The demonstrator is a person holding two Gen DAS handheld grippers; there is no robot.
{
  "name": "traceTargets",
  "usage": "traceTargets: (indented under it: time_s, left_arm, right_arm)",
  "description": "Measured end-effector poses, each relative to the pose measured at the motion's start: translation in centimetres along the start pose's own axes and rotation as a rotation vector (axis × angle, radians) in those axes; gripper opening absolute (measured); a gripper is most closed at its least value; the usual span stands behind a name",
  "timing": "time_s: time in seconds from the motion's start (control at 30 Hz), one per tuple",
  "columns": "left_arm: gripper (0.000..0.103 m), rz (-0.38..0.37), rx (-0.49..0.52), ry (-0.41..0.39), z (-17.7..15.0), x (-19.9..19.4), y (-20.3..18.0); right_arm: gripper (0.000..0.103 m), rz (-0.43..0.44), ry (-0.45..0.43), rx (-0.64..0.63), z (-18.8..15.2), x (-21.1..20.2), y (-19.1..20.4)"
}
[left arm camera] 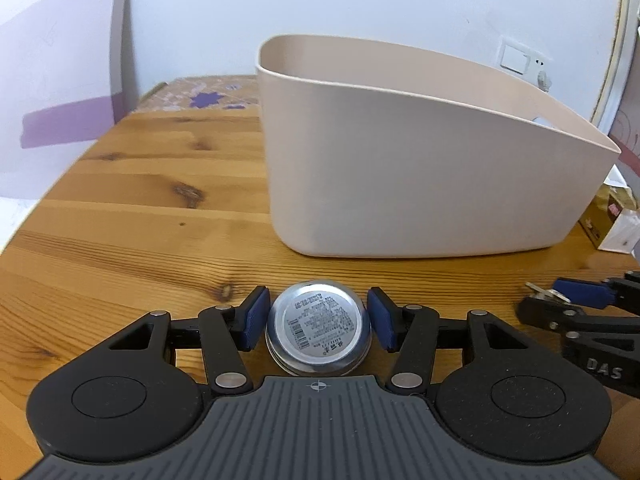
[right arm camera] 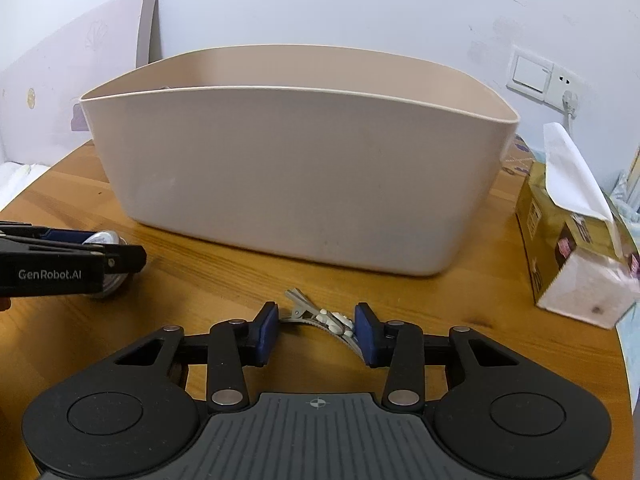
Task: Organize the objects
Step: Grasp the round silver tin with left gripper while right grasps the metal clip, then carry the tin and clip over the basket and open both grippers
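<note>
A round silver tin (left arm camera: 318,322) with a printed label sits between the blue pads of my left gripper (left arm camera: 318,318), which press on both its sides just above the wooden table (left arm camera: 140,220). The right wrist view shows the same tin (right arm camera: 106,240) in that gripper (right arm camera: 100,246) at the left. My right gripper (right arm camera: 316,330) is shut on a grey hair clip (right arm camera: 328,318) with white beads, which spans the gap between its pads. Right behind both grippers stands a tall beige plastic bin (right arm camera: 300,168); its inside is hidden.
A gold and white tissue box (right arm camera: 568,248) stands to the right of the bin near the table's right edge. A pale purple board (right arm camera: 80,60) leans at the back left. The wall carries a switch and a socket (right arm camera: 540,76).
</note>
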State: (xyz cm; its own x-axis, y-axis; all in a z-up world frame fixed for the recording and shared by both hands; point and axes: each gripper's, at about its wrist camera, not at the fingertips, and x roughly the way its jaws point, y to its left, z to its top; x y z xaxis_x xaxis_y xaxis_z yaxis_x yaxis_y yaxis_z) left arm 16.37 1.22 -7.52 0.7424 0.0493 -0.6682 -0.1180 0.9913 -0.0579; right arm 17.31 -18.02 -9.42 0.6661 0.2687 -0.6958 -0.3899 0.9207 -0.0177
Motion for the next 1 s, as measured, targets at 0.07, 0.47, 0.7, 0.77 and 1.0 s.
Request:
traceTargets:
  time_s: [0.07, 0.47, 0.7, 0.77, 1.0]
  left_arm:
    - [0.055, -0.005, -0.006, -0.004, 0.0, -0.4, 0.2]
    - [0.055, -0.023, 0.031, 0.002, 0.3, -3.5, -0.1]
    - [0.054, -0.046, 0.040, -0.033, 0.8, -5.4, -0.1]
    - [0.054, -0.047, 0.044, -0.047, 1.0, -5.9, -0.2]
    - [0.054, -0.051, 0.056, -0.102, 2.0, -8.0, -0.3]
  right_arm:
    - [0.039, 0.001, -0.001, 0.010, -0.1, -0.3, -0.5]
    - [0.039, -0.027, -0.067, 0.036, -0.8, -4.2, -0.6]
    - [0.039, -0.042, -0.148, 0.013, -0.2, -7.7, -0.2]
    - [0.039, -0.047, -0.171, 0.008, 0.1, -8.7, -0.1]
    - [0.039, -0.058, -0.236, -0.002, 1.0, -11.0, -0.3]
